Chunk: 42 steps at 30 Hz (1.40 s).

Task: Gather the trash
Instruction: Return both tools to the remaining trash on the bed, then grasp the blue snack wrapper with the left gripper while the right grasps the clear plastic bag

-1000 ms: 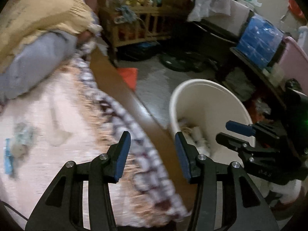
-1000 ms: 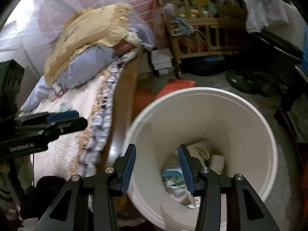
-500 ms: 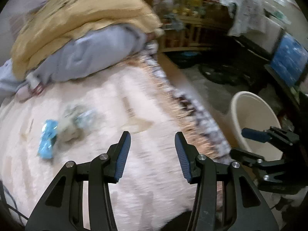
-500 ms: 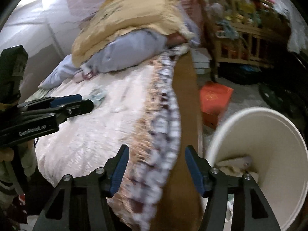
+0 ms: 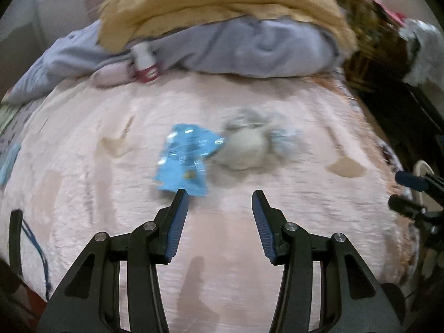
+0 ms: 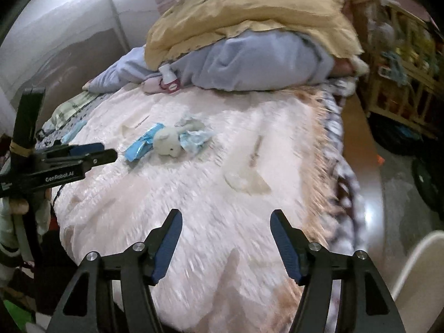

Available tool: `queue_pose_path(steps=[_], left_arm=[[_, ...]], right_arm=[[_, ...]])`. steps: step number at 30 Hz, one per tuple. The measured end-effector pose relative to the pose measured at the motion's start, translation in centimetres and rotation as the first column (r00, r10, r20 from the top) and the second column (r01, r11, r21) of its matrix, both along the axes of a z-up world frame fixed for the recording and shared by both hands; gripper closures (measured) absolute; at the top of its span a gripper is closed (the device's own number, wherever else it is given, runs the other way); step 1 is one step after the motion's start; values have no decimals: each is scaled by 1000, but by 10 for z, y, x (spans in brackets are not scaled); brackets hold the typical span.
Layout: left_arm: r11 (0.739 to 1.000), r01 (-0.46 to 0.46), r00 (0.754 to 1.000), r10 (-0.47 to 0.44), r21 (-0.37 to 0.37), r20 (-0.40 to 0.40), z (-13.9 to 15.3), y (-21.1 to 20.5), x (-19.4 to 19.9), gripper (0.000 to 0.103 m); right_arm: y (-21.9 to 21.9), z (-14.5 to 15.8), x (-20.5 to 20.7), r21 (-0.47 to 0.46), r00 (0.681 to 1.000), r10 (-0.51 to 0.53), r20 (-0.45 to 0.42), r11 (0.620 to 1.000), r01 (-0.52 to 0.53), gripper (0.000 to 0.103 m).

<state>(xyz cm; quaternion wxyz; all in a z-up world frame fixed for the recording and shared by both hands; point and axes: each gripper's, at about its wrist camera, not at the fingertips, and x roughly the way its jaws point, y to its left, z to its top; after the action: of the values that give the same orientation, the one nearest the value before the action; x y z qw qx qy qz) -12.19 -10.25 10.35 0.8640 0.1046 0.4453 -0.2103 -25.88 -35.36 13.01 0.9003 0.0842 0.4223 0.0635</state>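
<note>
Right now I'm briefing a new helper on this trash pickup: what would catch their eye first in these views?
Most likely the bright blue wrapper in the middle of the pink bedspread, touching a small pale plush toy with crumpled wrapping on its other side. Behind them, a yellow blanket is heaped over grey bedding at the far end. Both claws, left and right, are open and empty.

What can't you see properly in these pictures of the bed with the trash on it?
- Left wrist view: blue wrapper and pale lump are motion-blurred; print unreadable.
- Right wrist view: white bin is cut off by the edge; contents hidden.
- Right wrist view: crumpled piece behind the lump is too small to identify.
</note>
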Motion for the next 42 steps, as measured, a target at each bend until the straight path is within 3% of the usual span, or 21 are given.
queue_pose_path(steps=[6, 10, 15, 17, 19, 21, 24, 28, 35, 42], left_arm=[[998, -52, 998, 50, -37, -49, -20, 28, 34, 56], [993, -29, 997, 20, -114, -80, -29, 32, 54, 43], [996, 12, 997, -19, -89, -78, -42, 16, 80, 43], [998, 23, 996, -28, -66, -85, -50, 8, 92, 43], [999, 34, 995, -37, -38, -98, -62, 2, 102, 43], [999, 40, 993, -42, -18, -112, -73, -3, 110, 43], [997, 41, 992, -48, -60, -120, -77, -2, 116, 45], [991, 24, 990, -42, -134, -135, -72, 6, 111, 62], [984, 12, 997, -26, -178, -77, -34, 19, 75, 64], [979, 64, 997, -71, -193, -31, -4, 7, 29, 64]], right_arm=[[21, -4, 65, 18, 998, 58, -6, 998, -58, 39], [39, -14, 106, -35, 993, 116, -24, 993, -117, 32], [41, -39, 157, -24, 990, 113, -79, 993, -115, 32], [42, -48, 166, -2, 988, 124, -96, 992, -125, 36], [45, -55, 170, 1, 985, 140, -104, 990, -140, 57], [50, -57, 168, -24, 984, 154, -88, 987, -156, 66], [52, -50, 158, -43, 986, 160, -54, 986, -163, 80], [45, -39, 141, -24, 988, 154, -24, 988, -155, 81], [33, -16, 92, 29, 991, 134, 22, 990, -135, 81], [26, 1, 41, 41, 993, 108, 50, 993, -110, 81]])
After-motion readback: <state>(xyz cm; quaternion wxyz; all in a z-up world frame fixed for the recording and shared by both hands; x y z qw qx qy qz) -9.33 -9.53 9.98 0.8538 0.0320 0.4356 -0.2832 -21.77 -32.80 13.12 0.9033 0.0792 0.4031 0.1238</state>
